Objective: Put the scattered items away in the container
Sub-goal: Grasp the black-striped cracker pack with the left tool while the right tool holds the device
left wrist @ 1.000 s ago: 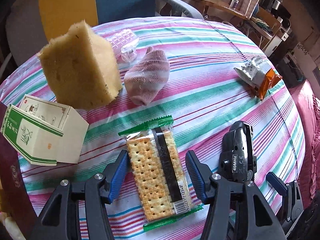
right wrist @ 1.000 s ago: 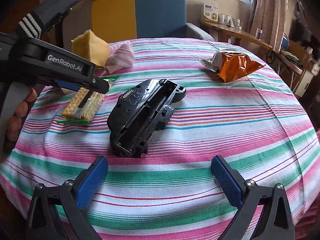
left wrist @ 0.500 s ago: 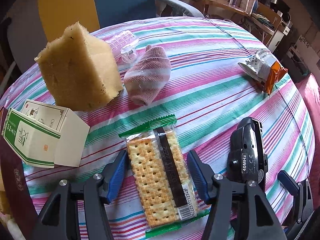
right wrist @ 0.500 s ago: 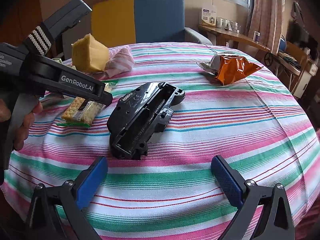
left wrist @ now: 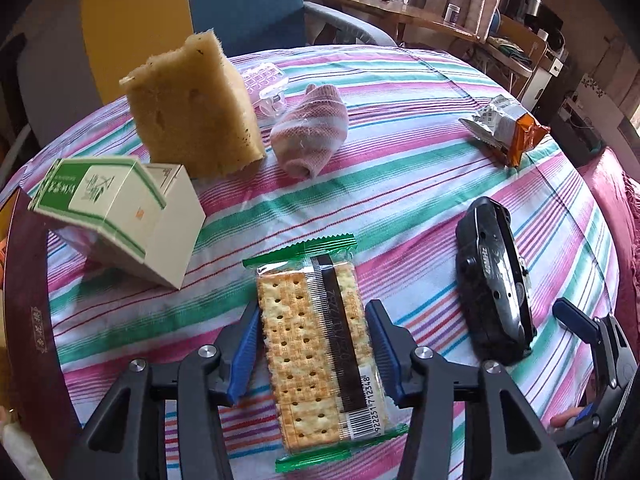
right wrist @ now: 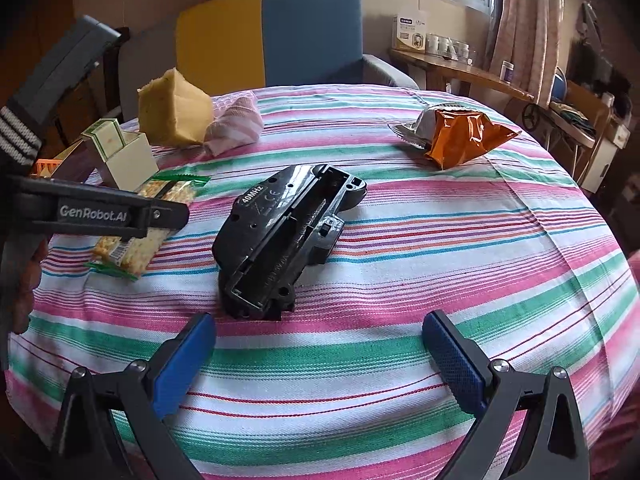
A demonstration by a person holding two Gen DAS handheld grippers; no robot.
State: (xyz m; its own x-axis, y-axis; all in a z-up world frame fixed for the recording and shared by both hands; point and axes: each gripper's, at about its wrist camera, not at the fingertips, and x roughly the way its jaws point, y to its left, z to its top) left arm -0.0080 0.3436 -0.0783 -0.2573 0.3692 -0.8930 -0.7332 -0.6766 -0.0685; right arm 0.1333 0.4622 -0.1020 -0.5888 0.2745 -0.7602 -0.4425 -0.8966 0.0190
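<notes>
Since a second earlier, the jaws of our left gripper [left wrist: 312,344] had drawn in from well clear of the cracker packet [left wrist: 320,344] to its long edges, and they were closing at this moment, with the packet between them. The blue pads [left wrist: 245,354] looked to be meeting the wrapper on both sides, though at the fisheye's lower edge we could not be sure how firmly they pressed. We judged this as the grasp being made, so the packet would be the first item ready to lift toward the container, which we took to be the dark red edge [left wrist: 28,320] off to this gripper's left. The packet lay flat on the striped cloth [left wrist: 400,208], its long axis running straight away from the gripper along the fingers' line, the serrated green end farthest out and the barcode end nearest, so the jaws crossed its short width. Our right gripper [right wrist: 320,360] stood wide open and empty, with the black plastic casing [right wrist: 280,236] just ahead of its fingertips, slanting away to the right. The casing, the sponge [left wrist: 192,108], the sock [left wrist: 308,128], the green-and-white box [left wrist: 120,216] and the orange snack bag [left wrist: 508,128] lay beyond, untouched.
</notes>
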